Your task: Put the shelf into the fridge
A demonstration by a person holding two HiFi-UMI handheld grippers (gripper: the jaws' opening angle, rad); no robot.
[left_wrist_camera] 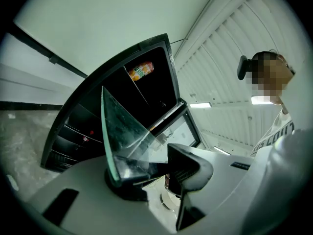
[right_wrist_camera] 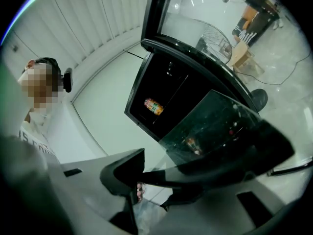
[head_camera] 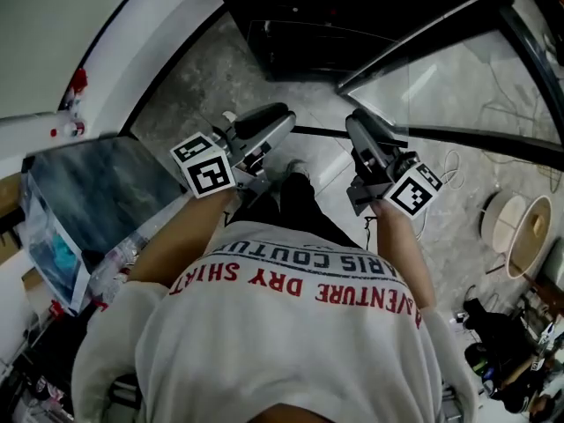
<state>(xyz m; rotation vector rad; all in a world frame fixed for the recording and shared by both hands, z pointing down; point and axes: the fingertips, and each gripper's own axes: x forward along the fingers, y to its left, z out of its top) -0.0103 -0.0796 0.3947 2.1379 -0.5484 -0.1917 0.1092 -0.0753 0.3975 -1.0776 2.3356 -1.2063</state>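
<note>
Before the open fridge point(head_camera: 352, 16), head view: I have the left gripper point(head_camera: 280, 117) and the right gripper point(head_camera: 359, 126) side by side above the grey floor point(head_camera: 203, 86). Both point at the black cabinet and stop short of it. A marker cube point(head_camera: 204, 166) sits at the rear of each gripper. The fridge's glass door point(head_camera: 441, 69) stands swung out to the right. Pale round tubs point(head_camera: 515, 223) lie on the floor at far right; I cannot tell what they hold.

Left gripper view: the left gripper point(left_wrist_camera: 154, 169) is clenched on the glass shelf point(left_wrist_camera: 122, 126). One jaw shows dark through the pane and the other presses its near face. The pane's greenish edge rises from the jaws. The shelf hangs in the air in front of the fridge point(left_wrist_camera: 73, 131), outside the cabinet.

Right gripper view: the right gripper point(right_wrist_camera: 171, 173) likewise grasps the shelf point(right_wrist_camera: 215, 121), with the pane running between its two jaws and one jaw visible through the glass.

Contents of the fridge: I see one orange bottle point(left_wrist_camera: 142, 70) lying in an upper compartment. It also shows in the right gripper view point(right_wrist_camera: 153, 106), with its reflection on the pane below. The lower racks are dark; a small red spot shows there, too small to identify.
</note>
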